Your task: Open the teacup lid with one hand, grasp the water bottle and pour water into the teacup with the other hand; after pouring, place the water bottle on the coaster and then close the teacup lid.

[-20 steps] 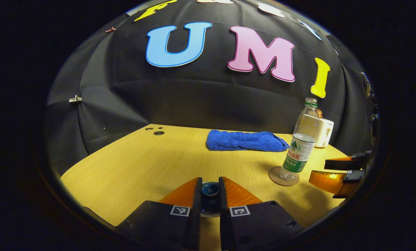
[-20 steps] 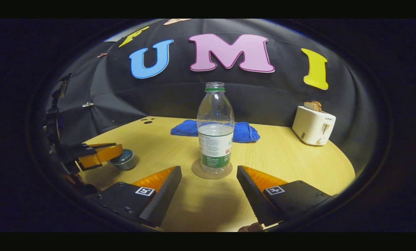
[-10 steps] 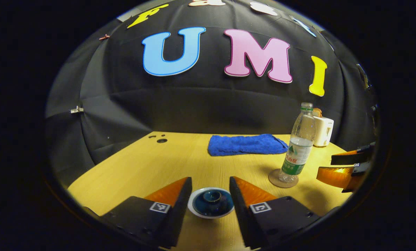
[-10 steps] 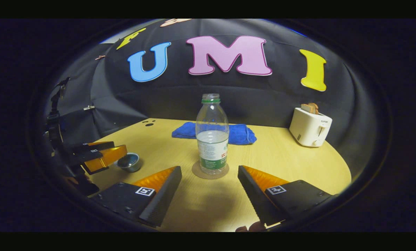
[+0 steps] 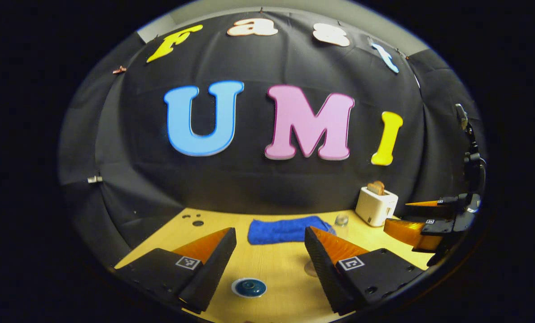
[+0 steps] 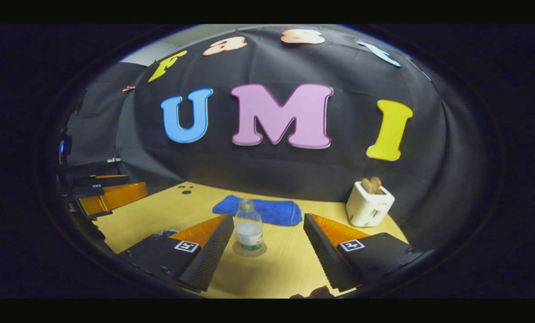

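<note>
"Blue glaze first: where's the lid?" the desk asks.

"Teacup lid sits on the teacup, on the table, near the water bottle on its left side. From how it lies I'd call the cup closed."

"And the bottle itself?"

"Upright on the coaster, partly filled, no cap that I can see on the neck. The blue towel is just behind the bottle, the toaster well off to the bottle's right."

"Tools?"

"My left gripper is spread wide and empty, raised, to the bottle's left, above the cup. My right gripper is also wide and empty, on the near side of the bottle, apart from it."

"Handling notes, if either has to be taken up?"

"The lid I judge light, hard, slick and chippy. Pinch the small centre knob squarely, both fingers, and lift straight; a skewed pinch could let it slide out. The bottle looks like thin plastic, so it'll give under the fingers. With water low in it, I'd take it around the labelled middle, gently, since a hard squeeze with the mouth open could push water up. Nothing at present calls for either, by my reading."
</note>
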